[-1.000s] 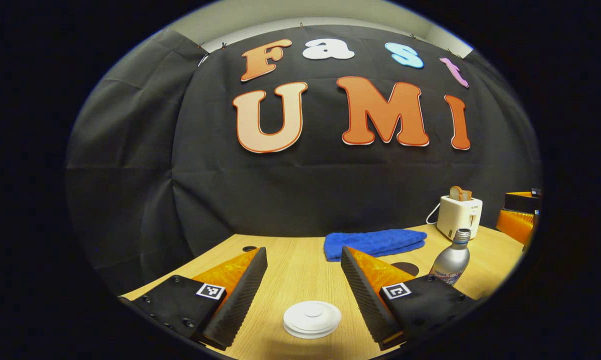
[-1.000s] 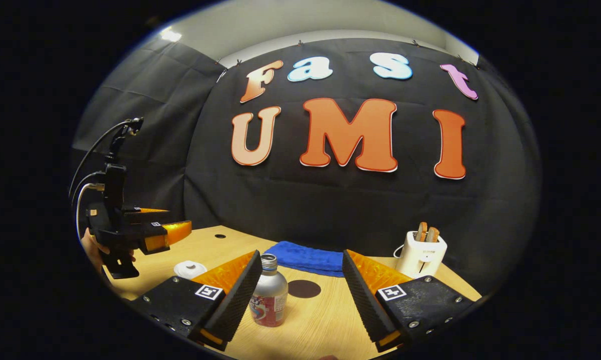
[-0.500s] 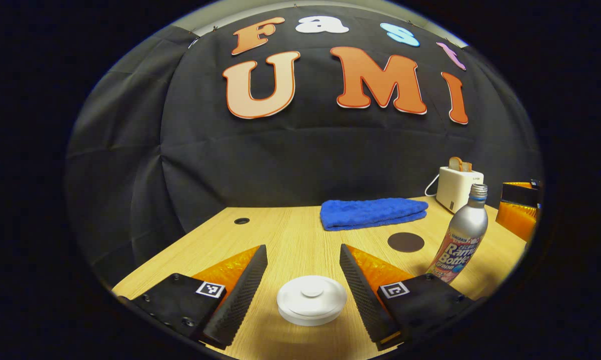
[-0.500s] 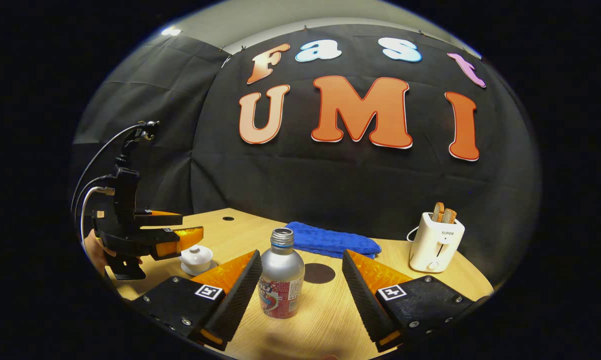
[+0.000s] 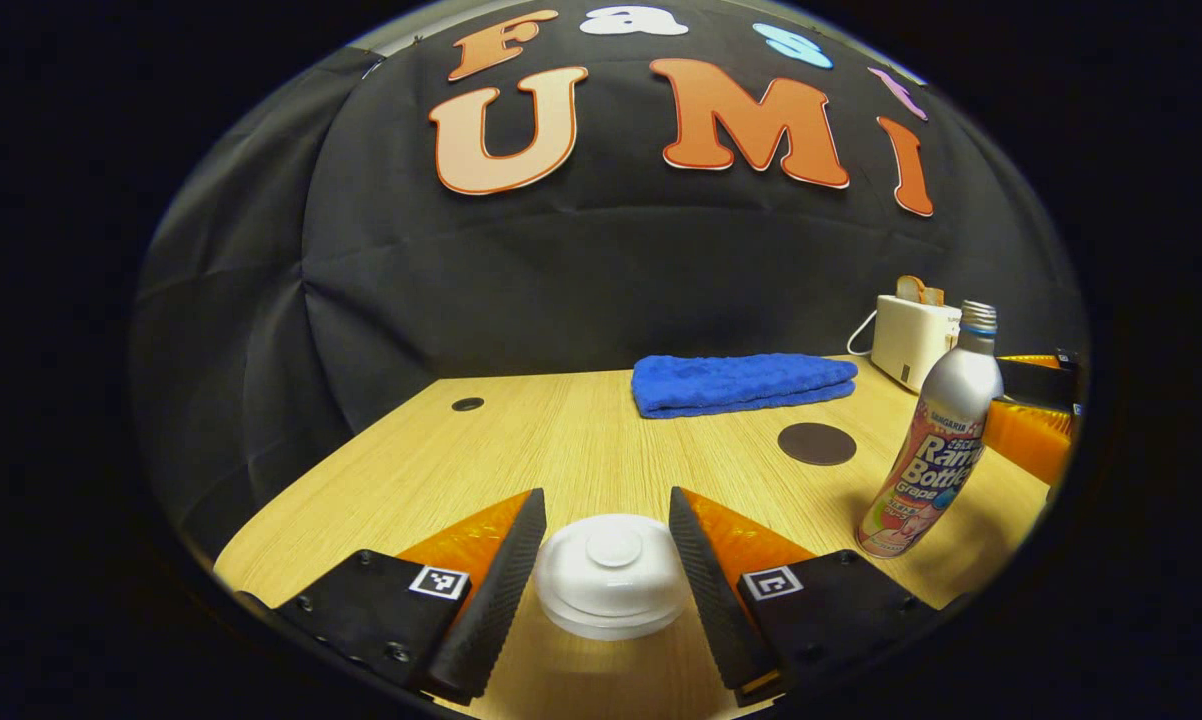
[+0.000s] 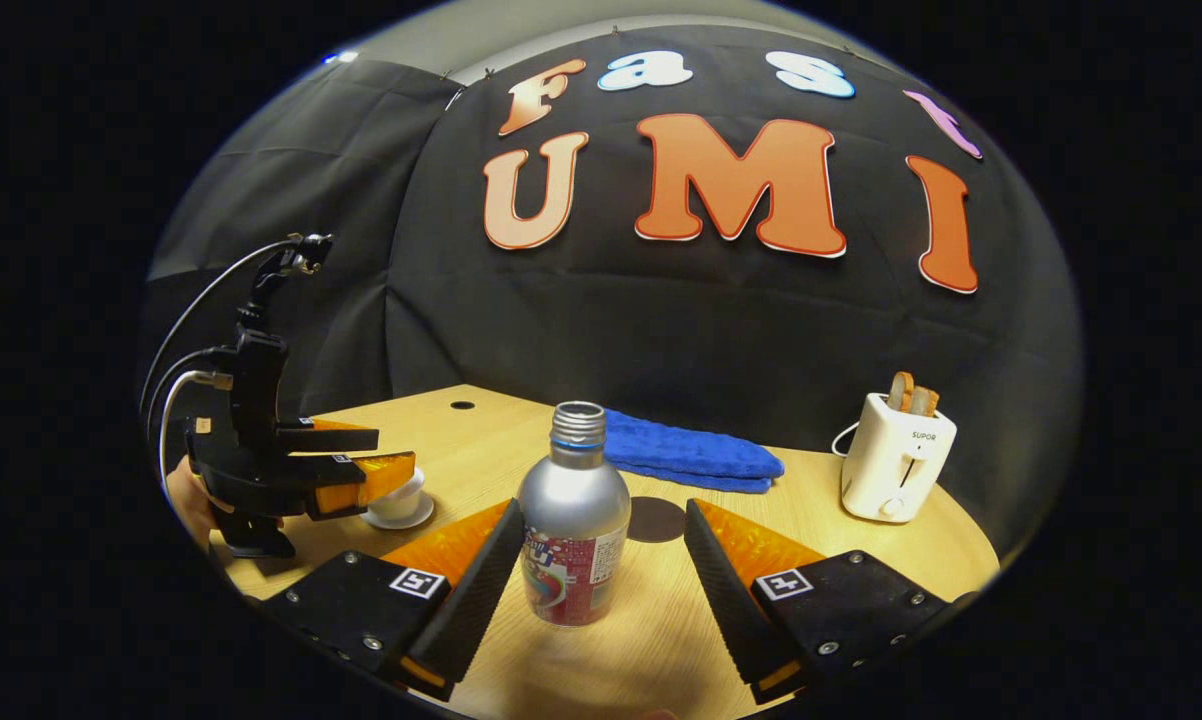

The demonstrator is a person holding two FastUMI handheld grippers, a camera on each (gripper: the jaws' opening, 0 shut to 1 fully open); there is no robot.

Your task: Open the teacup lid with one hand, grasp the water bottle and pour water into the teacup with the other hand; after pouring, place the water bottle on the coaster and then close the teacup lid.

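A white teacup with its lid (image 5: 611,570) on stands on the wooden table (image 5: 561,450), between the fingers of my left gripper (image 5: 608,495). That gripper is open, with a finger close on each side of the lid. In the right gripper view the left gripper (image 6: 396,455) hangs over the teacup (image 6: 401,500) and its saucer, a hand behind it. The silver water bottle (image 6: 573,520), uncapped, stands upright between the fingers of my right gripper (image 6: 603,505), nearer the left finger. This gripper is open too. The dark round coaster (image 6: 656,520) lies just behind the bottle.
A folded blue towel (image 5: 741,382) lies at the back of the table. A white toaster (image 6: 896,455) with bread in it stands at the back right. The bottle (image 5: 926,470) and coaster (image 5: 816,443) are to the right of the teacup. A small hole (image 5: 467,404) marks the far left.
My left gripper has come down and forward until its fingers flank the teacup lid, and they have narrowed a little. My right gripper has moved toward the bottle, which now stands between its fingers.
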